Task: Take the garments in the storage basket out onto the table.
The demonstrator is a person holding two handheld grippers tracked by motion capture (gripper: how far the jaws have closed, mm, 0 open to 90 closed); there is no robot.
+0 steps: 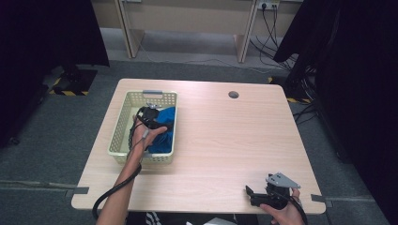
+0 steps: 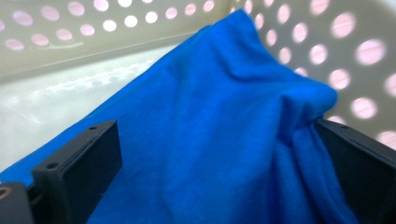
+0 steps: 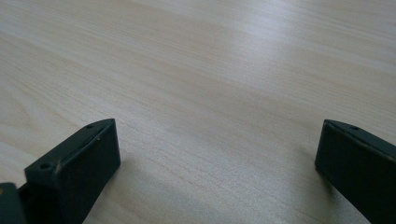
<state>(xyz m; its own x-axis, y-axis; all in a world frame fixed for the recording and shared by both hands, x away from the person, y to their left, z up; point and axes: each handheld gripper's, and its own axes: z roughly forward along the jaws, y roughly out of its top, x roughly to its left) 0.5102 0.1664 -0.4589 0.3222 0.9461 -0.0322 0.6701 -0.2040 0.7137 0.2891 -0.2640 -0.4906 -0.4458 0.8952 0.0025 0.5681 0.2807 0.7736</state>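
The blue cloth (image 1: 165,129) lies bunched inside the pale perforated basket (image 1: 123,123), which stands on the left part of the wooden table (image 1: 220,136). The left gripper (image 1: 157,123) reaches down into the basket, and in the left gripper view its jaws stand wide apart with the cloth (image 2: 210,140) filling the space between them; a raised fold presses against the right-hand jaw (the left-hand one sits on top of the fabric's edge). The right gripper (image 1: 253,196) rests low over bare tabletop (image 3: 210,84) near the front right corner, jaws spread apart with nothing between them, well away from the basket.
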